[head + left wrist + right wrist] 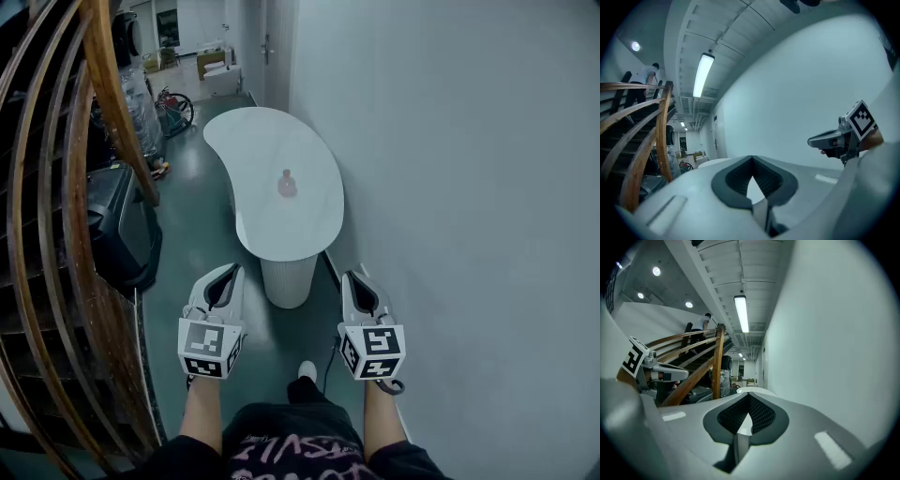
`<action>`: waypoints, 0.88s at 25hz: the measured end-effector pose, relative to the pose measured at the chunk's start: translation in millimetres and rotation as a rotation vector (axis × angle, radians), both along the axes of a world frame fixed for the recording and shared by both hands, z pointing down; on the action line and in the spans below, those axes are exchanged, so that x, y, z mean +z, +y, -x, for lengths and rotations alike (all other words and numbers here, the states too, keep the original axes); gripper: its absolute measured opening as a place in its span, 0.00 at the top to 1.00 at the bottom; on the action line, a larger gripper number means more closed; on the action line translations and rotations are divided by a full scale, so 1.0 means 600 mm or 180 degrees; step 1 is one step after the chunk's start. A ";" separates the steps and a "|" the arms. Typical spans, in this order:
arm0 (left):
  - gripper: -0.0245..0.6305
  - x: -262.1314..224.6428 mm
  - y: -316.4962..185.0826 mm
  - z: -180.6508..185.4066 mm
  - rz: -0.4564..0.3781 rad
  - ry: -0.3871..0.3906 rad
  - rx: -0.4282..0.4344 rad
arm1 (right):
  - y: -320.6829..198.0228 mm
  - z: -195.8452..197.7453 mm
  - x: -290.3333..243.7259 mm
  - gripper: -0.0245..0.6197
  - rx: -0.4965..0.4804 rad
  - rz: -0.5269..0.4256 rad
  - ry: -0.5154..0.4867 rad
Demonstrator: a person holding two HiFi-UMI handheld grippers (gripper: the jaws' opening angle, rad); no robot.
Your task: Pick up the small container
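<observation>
This is looking like a hallway in an office or public building. A curved wooden stair rail (pixel 56 234) is sweeping up beside a glossy green floor (pixel 192 197). A strip light (pixel 741 312) is glowing on a ribbed ceiling (pixel 717 273). A white curved desk (pixel 309 225) is standing by a long bare wall (pixel 450 187), and what are possibly boxes (pixel 214 64) are sitting far off.

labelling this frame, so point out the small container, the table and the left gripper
small container (pixel 287 185), head view, middle of its pink body
table (pixel 272 141), head view, bare white top beyond the container
left gripper (pixel 234 269), head view, where its closed jaw tips meet
</observation>
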State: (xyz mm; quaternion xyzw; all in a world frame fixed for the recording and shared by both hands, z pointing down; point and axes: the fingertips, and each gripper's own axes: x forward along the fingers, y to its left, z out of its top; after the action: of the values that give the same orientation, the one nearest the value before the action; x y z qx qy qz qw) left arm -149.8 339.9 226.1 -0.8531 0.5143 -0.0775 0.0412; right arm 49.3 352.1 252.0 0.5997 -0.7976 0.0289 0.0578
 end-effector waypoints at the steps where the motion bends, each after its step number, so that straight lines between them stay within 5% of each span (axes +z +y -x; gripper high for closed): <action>1: 0.96 0.000 -0.001 0.001 0.0000 0.0004 0.0003 | -0.001 0.002 0.000 0.95 0.0001 0.0000 -0.0002; 22: 0.96 0.009 -0.027 -0.008 -0.0003 -0.0036 -0.0023 | -0.028 0.007 0.014 0.95 -0.0121 -0.0007 0.0057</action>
State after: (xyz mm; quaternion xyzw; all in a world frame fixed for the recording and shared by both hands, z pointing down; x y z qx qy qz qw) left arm -144.9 323.9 231.7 -0.8508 0.5172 -0.0822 0.0442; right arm 44.9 335.1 260.1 0.5847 -0.8083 0.0216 0.0648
